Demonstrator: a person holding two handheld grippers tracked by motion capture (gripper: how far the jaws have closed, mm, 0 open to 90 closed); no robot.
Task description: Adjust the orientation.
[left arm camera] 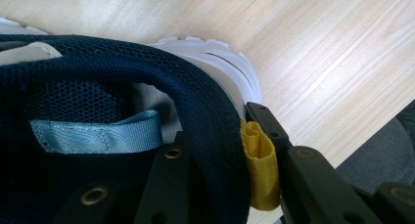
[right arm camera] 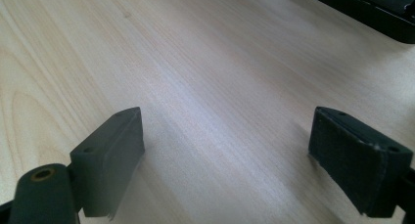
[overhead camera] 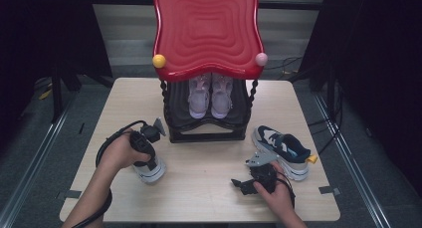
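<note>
Rack (overhead camera: 206, 133): pink pair (overhead camera: 210, 96) shelved.
Left gripper (overhead camera: 149, 161): jaws clamped on navy sneaker (left arm camera: 98, 111) heel, front-left of rack.
Right gripper (overhead camera: 245, 184): jaws wide, empty.
Left to do: shelve both navy sneakers; second sneaker (overhead camera: 282, 151) lies right of rack.

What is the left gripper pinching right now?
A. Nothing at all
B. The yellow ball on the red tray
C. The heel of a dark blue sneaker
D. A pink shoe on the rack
C. In the left gripper view, the left gripper has its jaws closed on the heel collar of the dark blue sneaker, one inside it and one outside against the yellow pull tab.
</note>
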